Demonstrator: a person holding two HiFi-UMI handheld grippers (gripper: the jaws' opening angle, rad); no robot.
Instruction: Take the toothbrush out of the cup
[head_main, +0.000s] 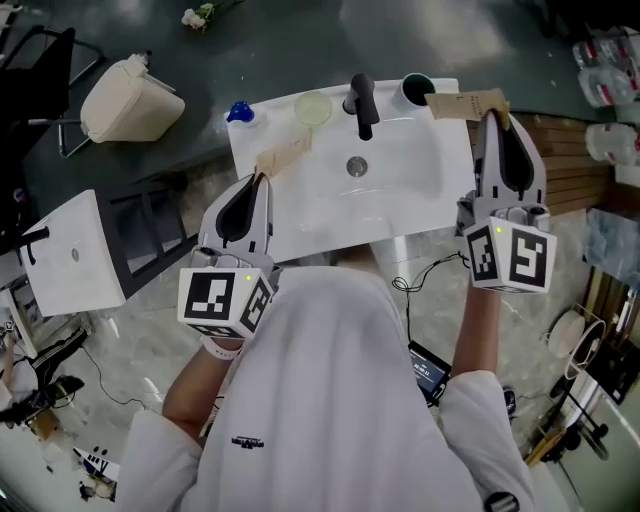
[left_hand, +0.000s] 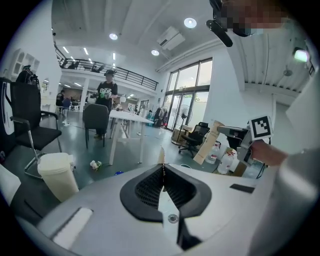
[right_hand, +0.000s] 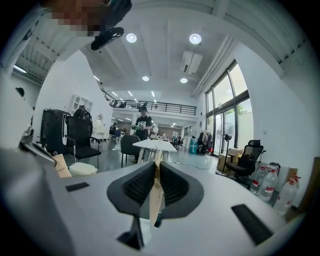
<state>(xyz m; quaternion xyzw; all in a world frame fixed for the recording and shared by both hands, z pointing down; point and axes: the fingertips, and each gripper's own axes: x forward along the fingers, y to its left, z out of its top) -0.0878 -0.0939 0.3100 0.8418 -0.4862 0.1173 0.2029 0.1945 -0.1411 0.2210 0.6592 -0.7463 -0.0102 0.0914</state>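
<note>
A white sink (head_main: 300, 215) lies below me in the head view, with a black tap (head_main: 362, 103) at its back rim. A dark cup (head_main: 417, 90) stands at the back right corner and a pale green cup (head_main: 313, 108) left of the tap. No toothbrush shows in any view. My left gripper (head_main: 262, 180) hangs over the sink's left edge, jaws shut on a thin tan strip (head_main: 285, 152). My right gripper (head_main: 490, 115) is raised at the sink's right side, shut on another tan strip (head_main: 467, 103) that reaches towards the dark cup. That strip (right_hand: 156, 192) shows between the right pads.
A beige bin (head_main: 130, 97) and a white box (head_main: 75, 255) stand on the floor at the left, wooden slats (head_main: 570, 160) at the right. Cables lie on the floor near my feet. Far off, a person (left_hand: 106, 95) stands by a table with chairs.
</note>
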